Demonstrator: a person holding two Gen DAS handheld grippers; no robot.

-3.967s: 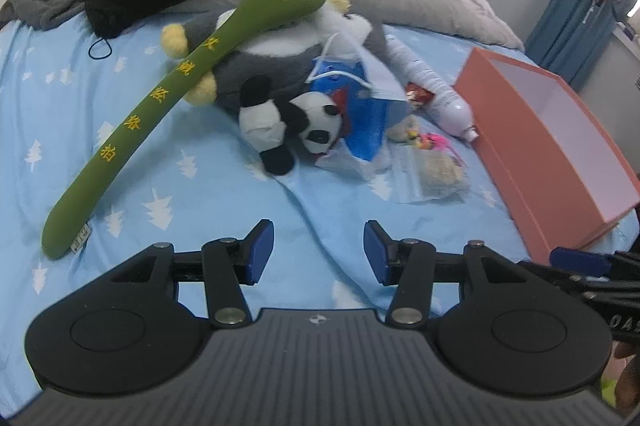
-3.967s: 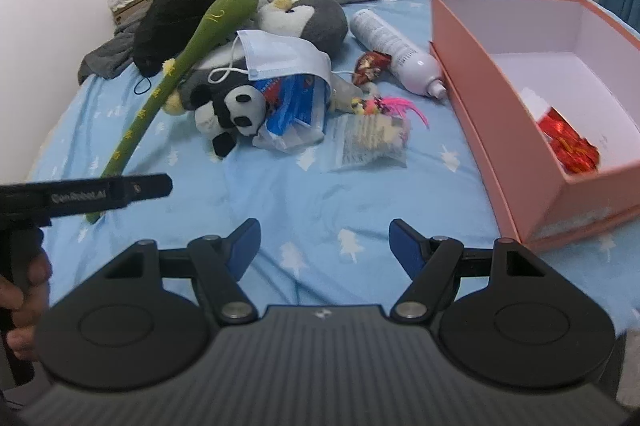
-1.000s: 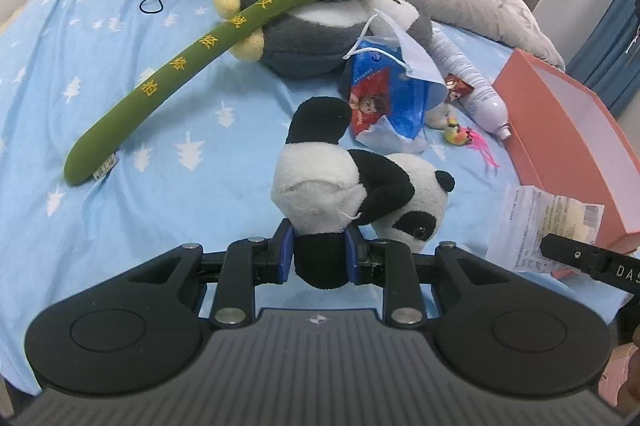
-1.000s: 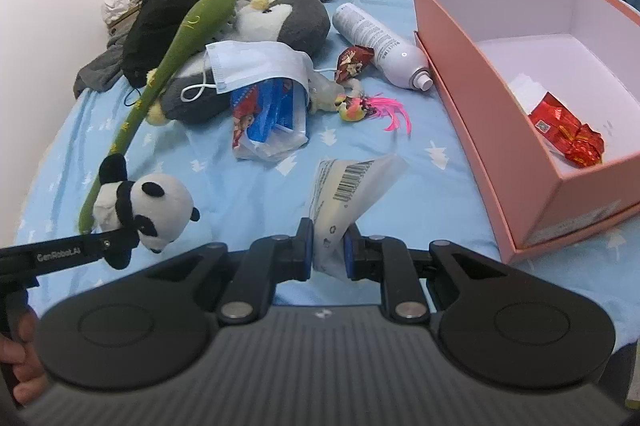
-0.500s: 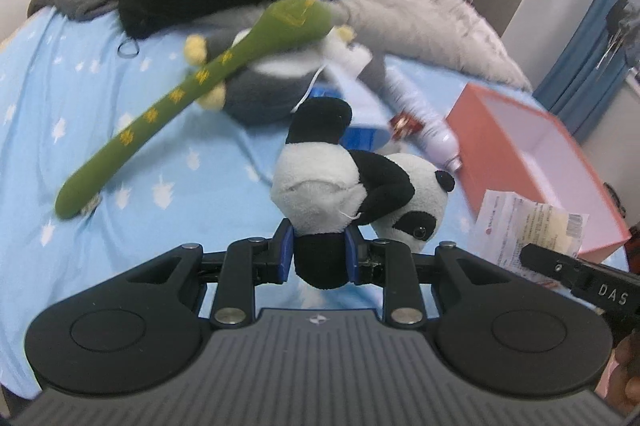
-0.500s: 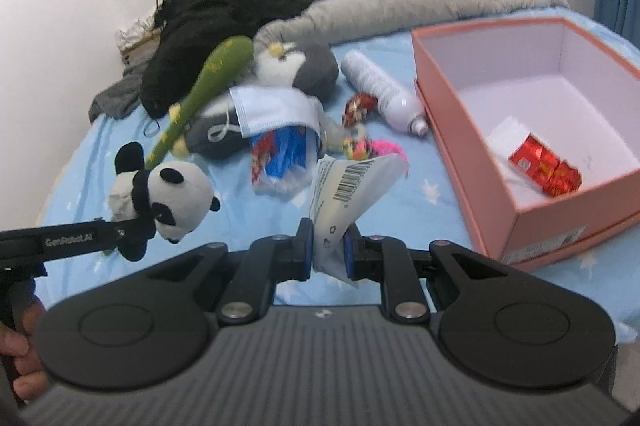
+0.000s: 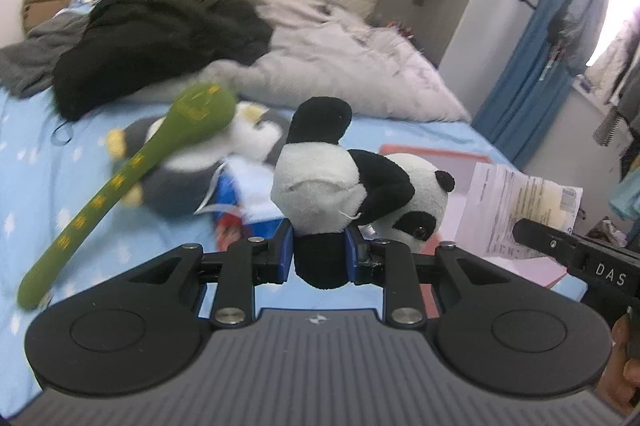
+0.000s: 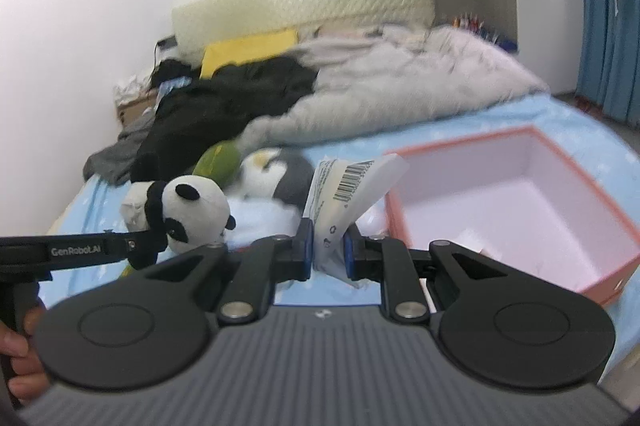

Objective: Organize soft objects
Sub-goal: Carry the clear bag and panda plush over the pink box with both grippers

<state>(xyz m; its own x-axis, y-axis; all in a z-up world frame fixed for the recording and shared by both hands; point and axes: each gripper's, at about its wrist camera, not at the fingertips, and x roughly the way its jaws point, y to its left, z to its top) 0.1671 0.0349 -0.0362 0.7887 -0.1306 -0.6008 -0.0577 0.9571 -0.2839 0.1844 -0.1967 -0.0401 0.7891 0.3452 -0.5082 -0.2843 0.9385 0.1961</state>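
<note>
Two hand-held grippers, each clamped on one item, raised above a bed strewn with soft objects.

The left hand-held gripper (image 7: 320, 253) pinches the black lower end of a panda plush (image 7: 352, 186) between its blue pads, the toy clear of the blue bed sheet (image 7: 36, 162). The right hand-held gripper (image 8: 324, 252) is closed on a clear plastic packet with a barcode label (image 8: 344, 194), also held in the air. Behind them on the bed lie a long green plush stick (image 7: 120, 182) resting across a grey penguin plush (image 7: 180, 178), a black garment (image 7: 160, 38) and a grey quilt (image 7: 344, 66). An open pink box (image 8: 520, 210) sits on the sheet to the right, just beside the packet in the right wrist view.
</note>
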